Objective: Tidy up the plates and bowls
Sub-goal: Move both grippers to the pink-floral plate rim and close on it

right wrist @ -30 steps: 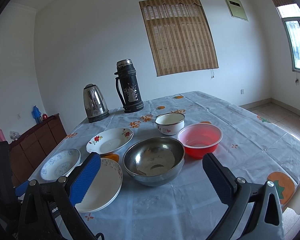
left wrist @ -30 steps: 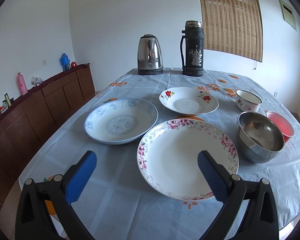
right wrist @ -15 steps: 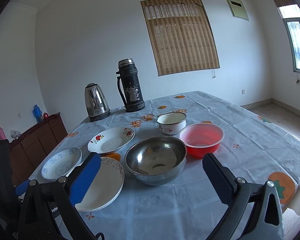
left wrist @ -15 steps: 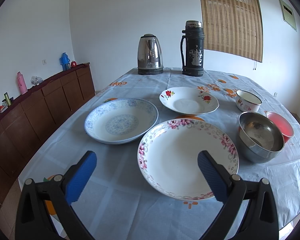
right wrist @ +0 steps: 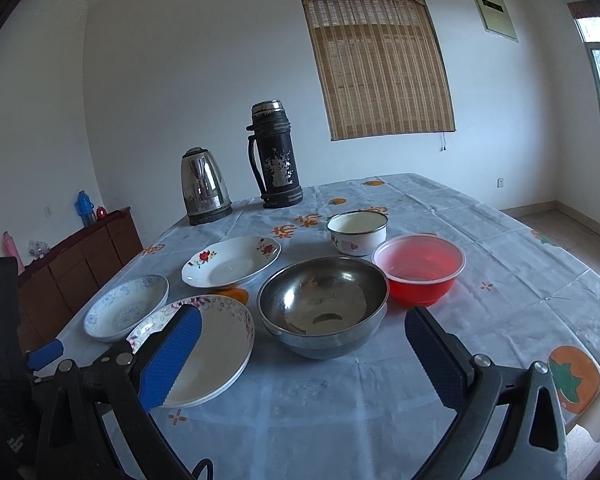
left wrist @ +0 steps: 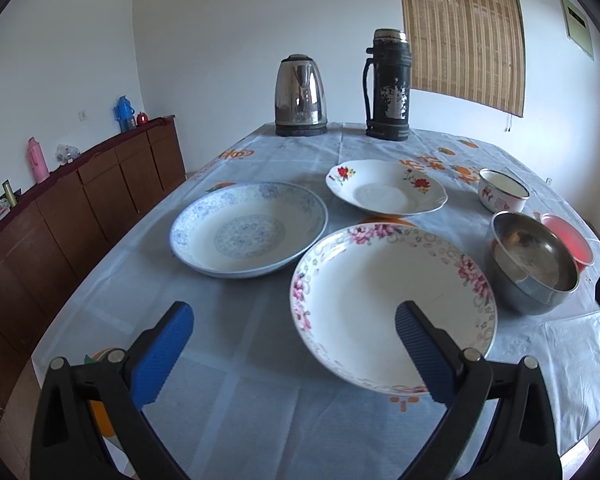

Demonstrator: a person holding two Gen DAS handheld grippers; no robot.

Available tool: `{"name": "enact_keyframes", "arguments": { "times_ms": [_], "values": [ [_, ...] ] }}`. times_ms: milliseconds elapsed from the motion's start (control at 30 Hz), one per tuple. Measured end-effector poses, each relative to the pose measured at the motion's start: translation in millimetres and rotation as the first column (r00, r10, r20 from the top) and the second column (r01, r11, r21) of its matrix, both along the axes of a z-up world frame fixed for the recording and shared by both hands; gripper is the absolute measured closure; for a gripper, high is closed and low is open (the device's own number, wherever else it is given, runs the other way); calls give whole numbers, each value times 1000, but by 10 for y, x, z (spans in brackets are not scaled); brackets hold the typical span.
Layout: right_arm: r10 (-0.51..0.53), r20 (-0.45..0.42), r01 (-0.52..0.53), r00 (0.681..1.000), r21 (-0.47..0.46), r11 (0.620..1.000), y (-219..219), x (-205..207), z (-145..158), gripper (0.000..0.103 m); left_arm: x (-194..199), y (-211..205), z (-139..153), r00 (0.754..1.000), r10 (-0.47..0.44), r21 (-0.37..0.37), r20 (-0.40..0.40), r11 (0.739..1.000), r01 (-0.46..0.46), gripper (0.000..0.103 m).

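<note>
Tools are both hovering above the near edge of the table, fingers spread wide and gripping nothing: the left tool before the pink-flowered plate, the right tool before the steel bowl. The blue-patterned plate is sitting just beside the pink-flowered one, the red-flowered plate behind them. The red plastic bowl and the white enamel bowl are sitting near the steel one. Kettle and thermos are standing at the far edge.
</note>
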State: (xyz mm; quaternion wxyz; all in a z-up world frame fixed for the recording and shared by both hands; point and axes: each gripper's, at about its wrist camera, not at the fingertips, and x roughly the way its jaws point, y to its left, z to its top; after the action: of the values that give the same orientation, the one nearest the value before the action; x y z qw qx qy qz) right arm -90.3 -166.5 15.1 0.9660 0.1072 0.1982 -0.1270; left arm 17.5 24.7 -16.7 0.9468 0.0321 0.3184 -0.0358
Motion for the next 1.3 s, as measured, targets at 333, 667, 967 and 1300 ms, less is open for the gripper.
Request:
{"name": "enact_keyframes", "arguments": {
  "times_ms": [333,667,967,1300],
  "values": [
    [132,-129,-120,983,98,988,1,317,-313,21,203,113,-112,998,26,-16,-51,1000,-27,1],
    [209,-206,-179,956,153,972,12,587,-489,42,378,116,-201,996,7,-5,-85,1000,-8,7],
    [271,-241,-222,932,212,952,91,768,-616,42,554,194,-288,990,-15,-47,-137,999,9,18],
    [277,-269,-220,922,222,950,93,944,-725,43,699,57,-391,982,-57,-44,-182,998,49,31]
  ]
}}
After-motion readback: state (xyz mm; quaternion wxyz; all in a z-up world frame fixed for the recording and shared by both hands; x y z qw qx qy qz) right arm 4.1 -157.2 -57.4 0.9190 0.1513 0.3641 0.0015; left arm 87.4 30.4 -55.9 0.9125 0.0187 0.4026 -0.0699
